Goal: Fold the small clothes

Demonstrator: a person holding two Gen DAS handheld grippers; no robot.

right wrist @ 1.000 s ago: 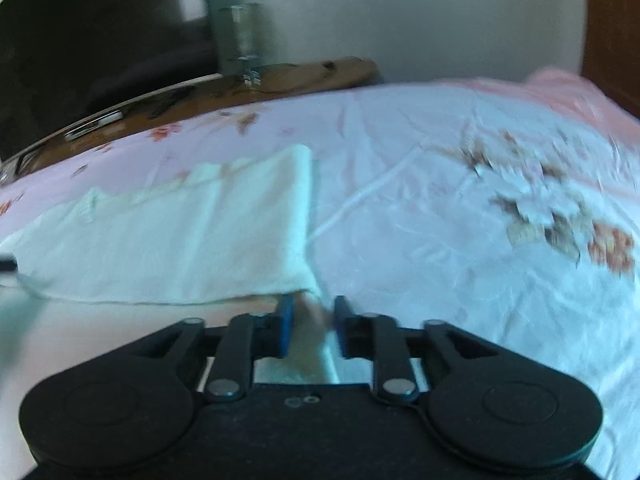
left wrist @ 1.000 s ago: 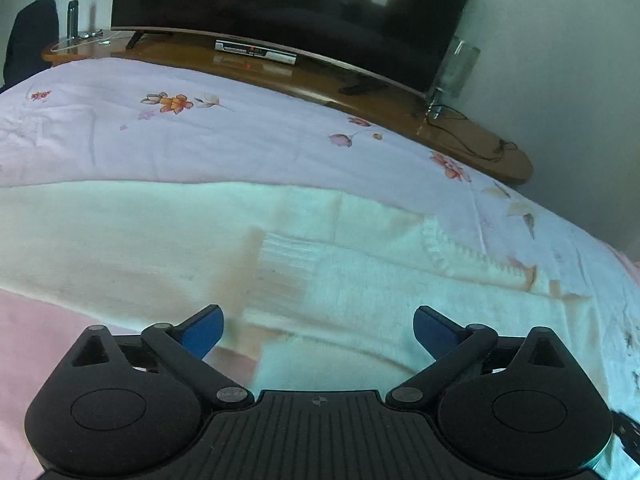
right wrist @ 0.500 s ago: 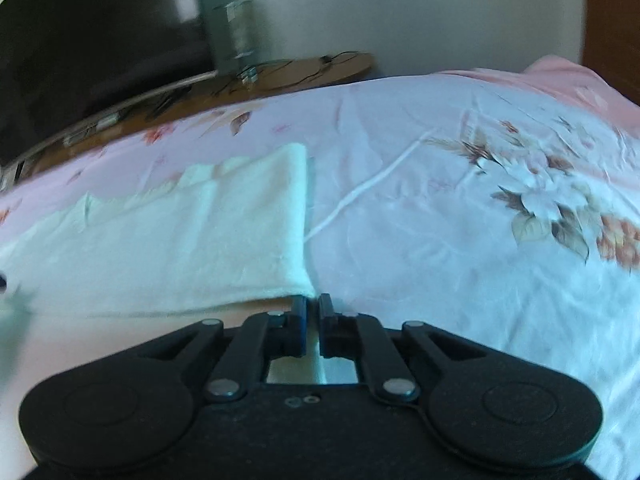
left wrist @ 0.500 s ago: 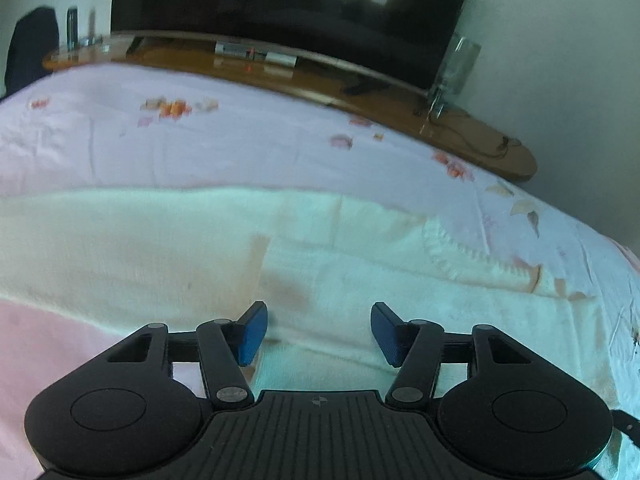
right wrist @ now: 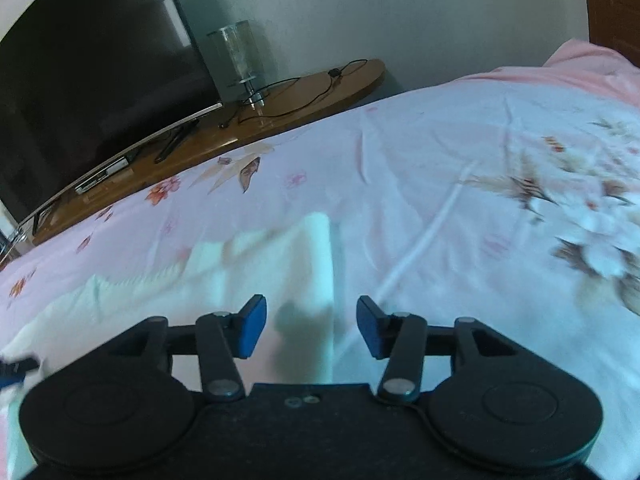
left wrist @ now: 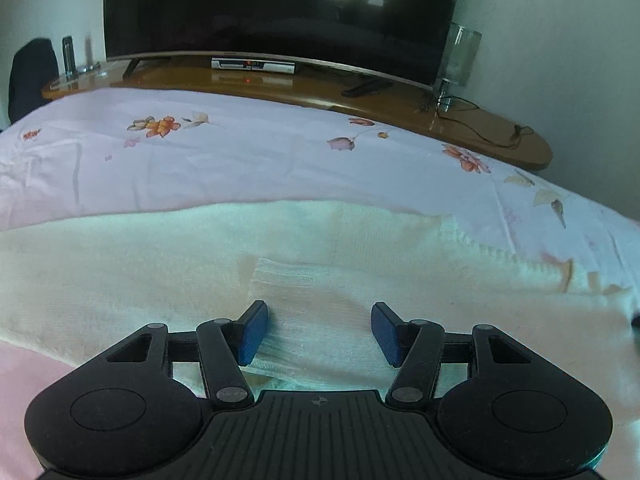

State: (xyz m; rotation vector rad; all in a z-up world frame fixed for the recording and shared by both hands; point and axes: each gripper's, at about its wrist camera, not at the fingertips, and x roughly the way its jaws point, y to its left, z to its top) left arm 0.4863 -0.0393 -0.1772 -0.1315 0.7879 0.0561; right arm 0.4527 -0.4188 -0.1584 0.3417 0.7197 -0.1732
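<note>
— On the bed [left wrist: 240,160], over the floral sheet, the cream knit sweater [left wrist: 120,272] lies spread flat, one ribbed sleeve cuff [left wrist: 296,280] folded in across its body.

— And the grippers?

— Both released. The left gripper [left wrist: 318,330] hovers low with its fingers [left wrist: 253,332] spread either side of that cuff, gripping nothing. The right gripper [right wrist: 310,326] is open too, over the sweater's side edge [right wrist: 320,248], where knit meets sheet.

— What could spoil it?

— I'd guess the sleeve. It looks loose, so a finger dragging through the knit could pull it off line. And the right one sits so near the sheet that it might pinch bedding along with the hem, lifting both and rumpling the fold.

— The TV [left wrist: 280,12]?

— Well apart, no trouble.
</note>
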